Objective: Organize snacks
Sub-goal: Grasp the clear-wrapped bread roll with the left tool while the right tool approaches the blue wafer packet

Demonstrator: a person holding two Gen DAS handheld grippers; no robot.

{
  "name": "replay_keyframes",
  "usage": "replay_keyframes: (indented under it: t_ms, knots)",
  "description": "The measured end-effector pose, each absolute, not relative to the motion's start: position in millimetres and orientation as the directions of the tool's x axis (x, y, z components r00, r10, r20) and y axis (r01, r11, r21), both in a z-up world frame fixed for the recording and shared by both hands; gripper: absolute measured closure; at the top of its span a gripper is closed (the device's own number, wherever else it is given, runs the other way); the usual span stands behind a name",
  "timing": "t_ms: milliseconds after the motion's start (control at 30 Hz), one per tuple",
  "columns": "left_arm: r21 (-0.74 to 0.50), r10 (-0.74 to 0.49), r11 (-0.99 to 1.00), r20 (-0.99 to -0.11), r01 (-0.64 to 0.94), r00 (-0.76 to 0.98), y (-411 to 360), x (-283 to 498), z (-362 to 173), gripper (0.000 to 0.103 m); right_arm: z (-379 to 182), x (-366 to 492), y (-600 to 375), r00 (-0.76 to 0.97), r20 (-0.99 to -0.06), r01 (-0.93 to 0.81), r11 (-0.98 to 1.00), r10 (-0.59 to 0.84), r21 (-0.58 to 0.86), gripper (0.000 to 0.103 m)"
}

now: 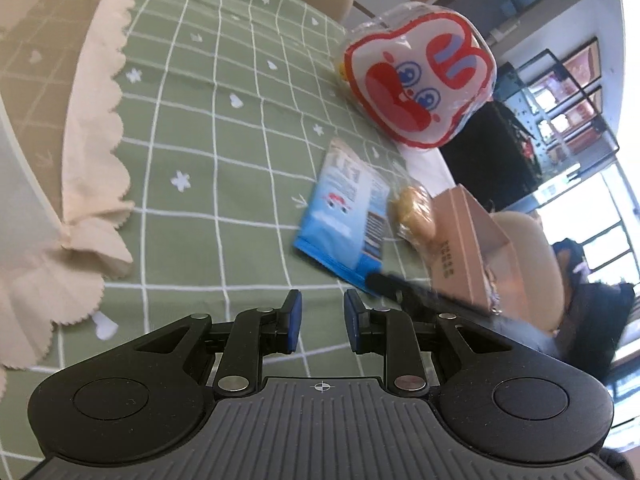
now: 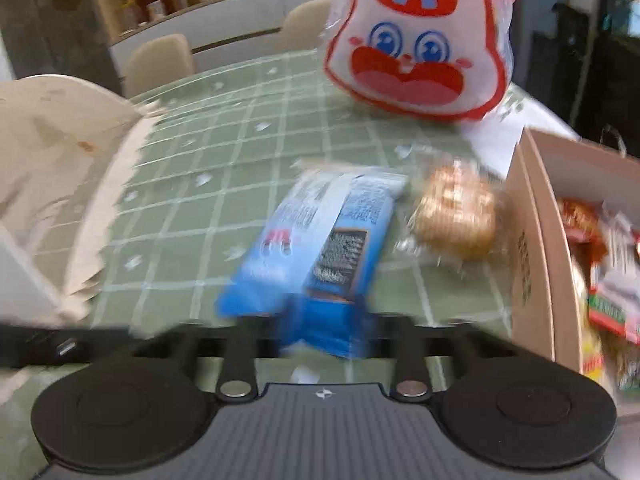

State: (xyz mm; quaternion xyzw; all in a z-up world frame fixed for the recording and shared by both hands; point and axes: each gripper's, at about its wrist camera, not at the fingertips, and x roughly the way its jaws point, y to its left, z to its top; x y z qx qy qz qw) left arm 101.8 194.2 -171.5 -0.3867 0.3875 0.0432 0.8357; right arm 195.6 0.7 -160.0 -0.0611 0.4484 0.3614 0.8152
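Blue snack packet [image 2: 316,248], flat on checked tablecloth [image 2: 208,208]

Glossy plastic snack packet [image 2: 316,248], cardboard box [image 2: 532,240]

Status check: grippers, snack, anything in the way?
Right gripper shut on blue foil snack packet. Left gripper open, empty. Wrapped golden bun beside brown cardboard box.

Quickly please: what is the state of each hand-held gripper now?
Left hand-held gripper: open a little, holding nothing.
Right hand-held gripper: closed on the near end of the blue snack packet.
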Motion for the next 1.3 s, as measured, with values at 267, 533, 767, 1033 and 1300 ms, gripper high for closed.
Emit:
replay_keyframes:
  t_ms: [267,533,767,1033,1300]
  knots:
    - [-0.547,-0.174,0.775,-0.667,-0.317,0.725,179,132,-153,0.077,-157,154,-47,0.372,-0.78,-0.633,0.752,0.503,0.183,0.071]
    - [-0.45,-0.208,0.878,-0.667,-0.165,0.716,124,222,-136,0.077,-149,124,-75,0.466,-0.764,-0.608,0.789,0.447,0.091,0.045]
    - [-0.261,-0.149,0.961,-0.761,-0.088,0.631,94,303,-133,0.077,-141,113,-120,0.479,-0.764,-0.53,0.836,0.433,0.141,0.041]
    - [0.008,-0.009,1.0,-0.795,0.025,0.607,57,325,-155,0.073,-154,107,-148,0.49,-0.781,-0.45,0.88,0.388,0.155,0.04]
    - [0.035,-0.006,0.998,-0.782,0.054,0.623,55,322,-156,0.07,-160,106,-150,0.498,-0.778,-0.444,0.883,0.382,0.15,0.027]
